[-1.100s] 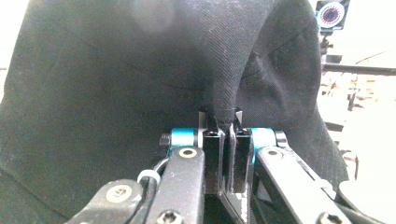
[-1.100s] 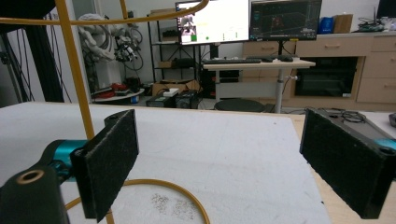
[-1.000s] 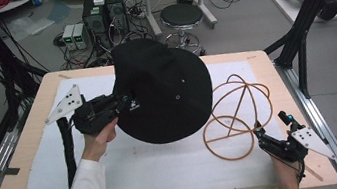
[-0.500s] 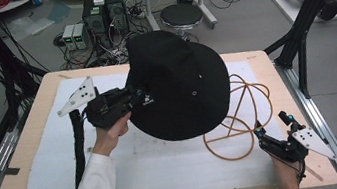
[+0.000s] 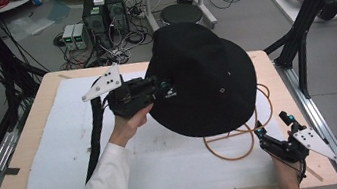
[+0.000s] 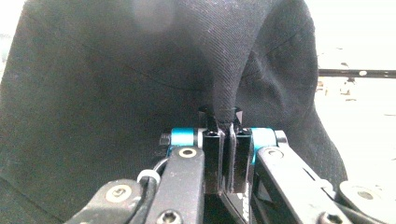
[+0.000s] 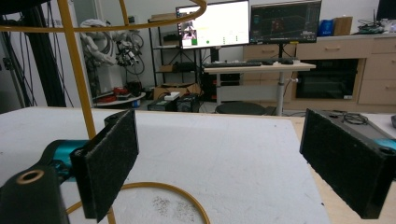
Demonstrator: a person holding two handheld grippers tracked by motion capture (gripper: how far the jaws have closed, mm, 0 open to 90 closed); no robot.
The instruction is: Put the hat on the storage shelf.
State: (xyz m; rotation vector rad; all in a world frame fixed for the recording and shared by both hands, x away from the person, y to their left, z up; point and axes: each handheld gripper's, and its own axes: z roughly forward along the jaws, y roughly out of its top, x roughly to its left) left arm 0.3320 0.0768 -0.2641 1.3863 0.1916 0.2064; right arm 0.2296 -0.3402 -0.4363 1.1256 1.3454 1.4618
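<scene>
A black bucket hat [image 5: 204,79] hangs lifted and tilted above the right half of the table, with my left gripper [image 5: 163,86] shut on its brim. In the left gripper view the two jaws pinch a fold of the hat's cloth [image 6: 223,116]. Under the hat stands an orange wire hat stand [image 5: 244,139]; the hat hides its top. My right gripper [image 5: 272,125] rests open at the table's front right corner, just beside the stand's base ring. In the right gripper view its pads [image 7: 109,163] are wide apart, and a wire upright [image 7: 77,70] rises by the left pad.
A white mat [image 5: 64,155] covers the wooden table [image 5: 25,161]. Black frame posts [image 5: 300,39] stand at the table's right and left edges. A stool [image 5: 182,14] and electronics boxes [image 5: 104,13] sit on the floor behind. Monitors [image 7: 247,23] show far off.
My left gripper has carried the hat up and to the right, so that it now covers more of the wire stand. The right gripper has stayed put.
</scene>
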